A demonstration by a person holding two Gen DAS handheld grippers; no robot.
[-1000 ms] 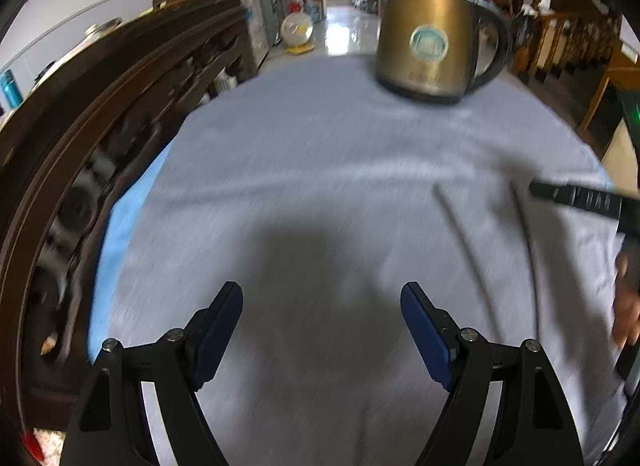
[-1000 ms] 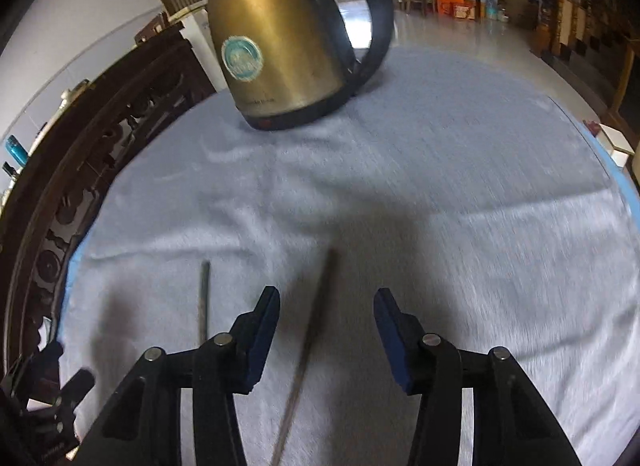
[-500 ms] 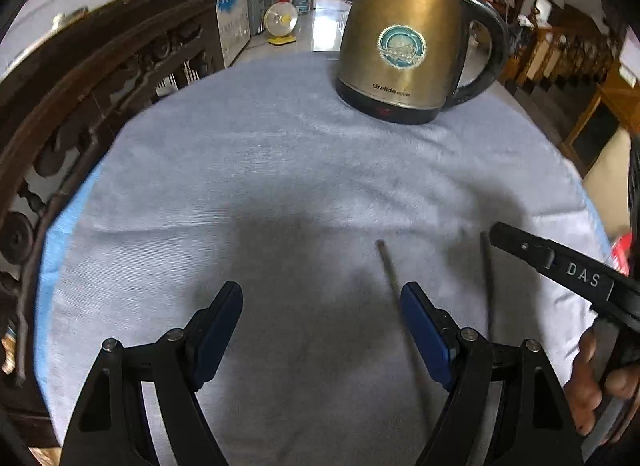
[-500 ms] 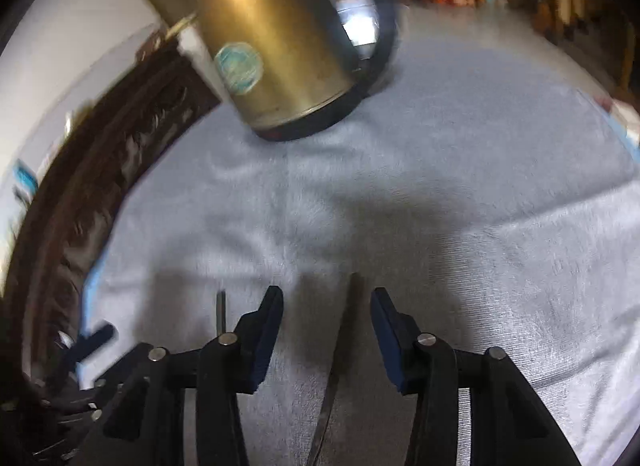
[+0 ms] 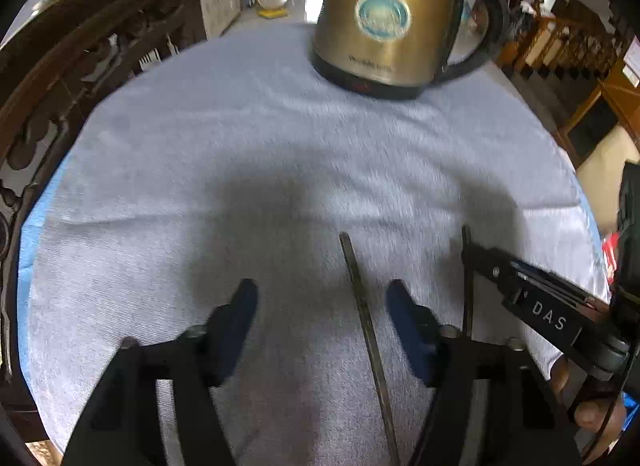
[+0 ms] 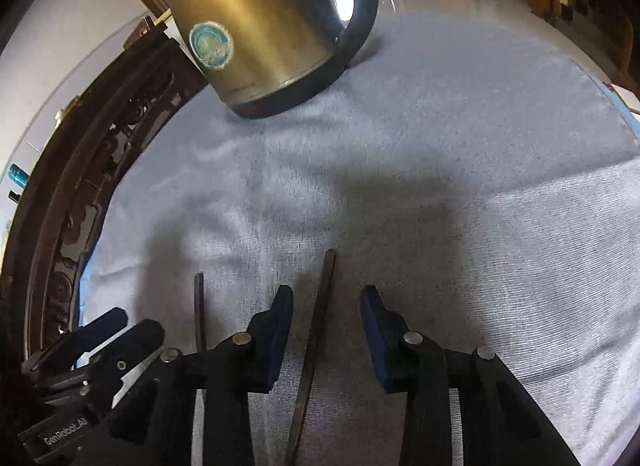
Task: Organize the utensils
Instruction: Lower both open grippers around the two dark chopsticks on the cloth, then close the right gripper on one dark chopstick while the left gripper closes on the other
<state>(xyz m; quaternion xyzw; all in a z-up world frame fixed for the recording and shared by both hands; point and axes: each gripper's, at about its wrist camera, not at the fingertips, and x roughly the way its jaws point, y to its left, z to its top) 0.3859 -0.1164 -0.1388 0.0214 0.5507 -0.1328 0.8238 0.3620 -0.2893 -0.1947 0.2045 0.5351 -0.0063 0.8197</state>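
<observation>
Chopsticks (image 5: pixel 366 306) flat, tips toward kettle (image 5: pixel 384 13), each between a closing, unpinched gripper (image 6: pixel 326 332).

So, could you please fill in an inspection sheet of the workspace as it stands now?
Surface: round table under a pale grey-blue cloth, slightly wrinkled.
Job's things: two thin dark chopsticks lying flat, roughly parallel and apart; left chopstick, right chopstick.
Clutter: bronze electric kettle upright at the far side.
Grippers: left gripper closing, left chopstick between its jaws, not yet pinched; right gripper closing astride the right chopstick, pads not touching.
Cables: nothing seen.
Surroundings: carved dark wooden chair beside the table; wooden furniture beyond.
</observation>
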